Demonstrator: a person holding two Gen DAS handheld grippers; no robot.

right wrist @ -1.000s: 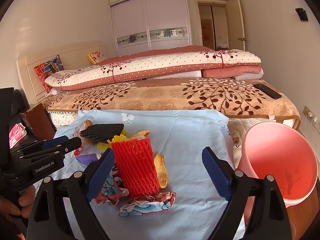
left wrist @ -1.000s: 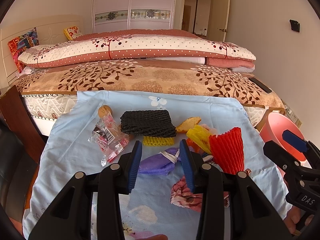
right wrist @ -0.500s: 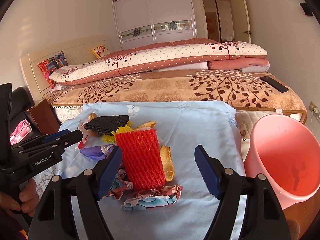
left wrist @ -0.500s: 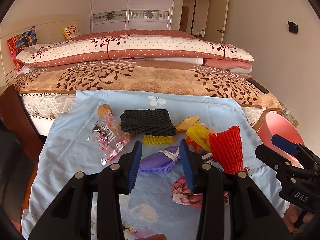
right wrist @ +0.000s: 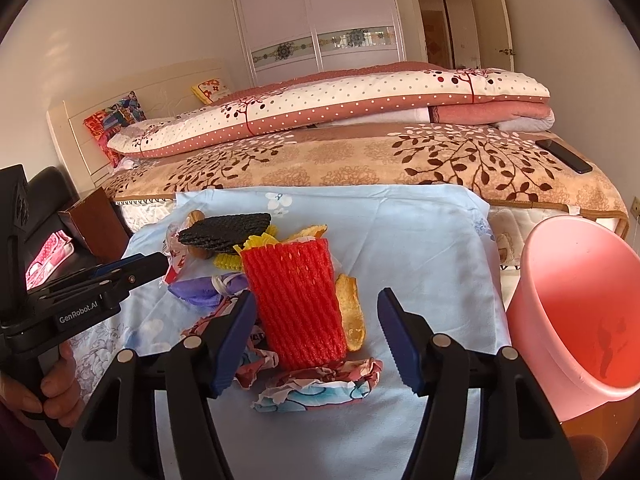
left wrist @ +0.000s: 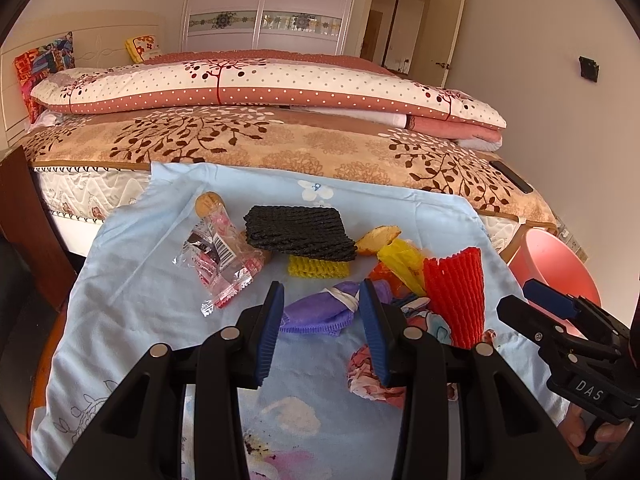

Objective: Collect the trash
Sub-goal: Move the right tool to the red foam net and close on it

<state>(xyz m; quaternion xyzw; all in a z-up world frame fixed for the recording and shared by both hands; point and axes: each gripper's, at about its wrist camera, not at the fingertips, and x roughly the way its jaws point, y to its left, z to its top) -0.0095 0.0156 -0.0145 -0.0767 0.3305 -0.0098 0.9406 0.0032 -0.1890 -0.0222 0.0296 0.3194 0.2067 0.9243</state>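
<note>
Trash lies in a heap on a light-blue cloth (right wrist: 420, 248). A red foam net (right wrist: 298, 304) stands upright between the jaws of my right gripper (right wrist: 317, 296), which are closing; the pads do not touch it. An orange peel (right wrist: 352, 312) leans at its right and crumpled floral paper (right wrist: 316, 380) lies in front. My left gripper (left wrist: 321, 292) is open, with a purple mask (left wrist: 320, 314) just beyond its tips. Behind that are a black foam net (left wrist: 298, 232), a yellow net (left wrist: 318, 268) and a clear wrapper (left wrist: 218, 264). The pink bin (right wrist: 576, 320) stands at the right.
A bed with patterned blankets (right wrist: 360, 160) runs behind the cloth, with a dark phone (right wrist: 564, 156) on its right end. A dark wooden piece (left wrist: 24, 216) stands at the left. A hand (right wrist: 60, 384) holds the left gripper's handle.
The right gripper's jaws have narrowed around the red foam net, which now looks larger and nearer. The left gripper has stayed over the purple mask.
</note>
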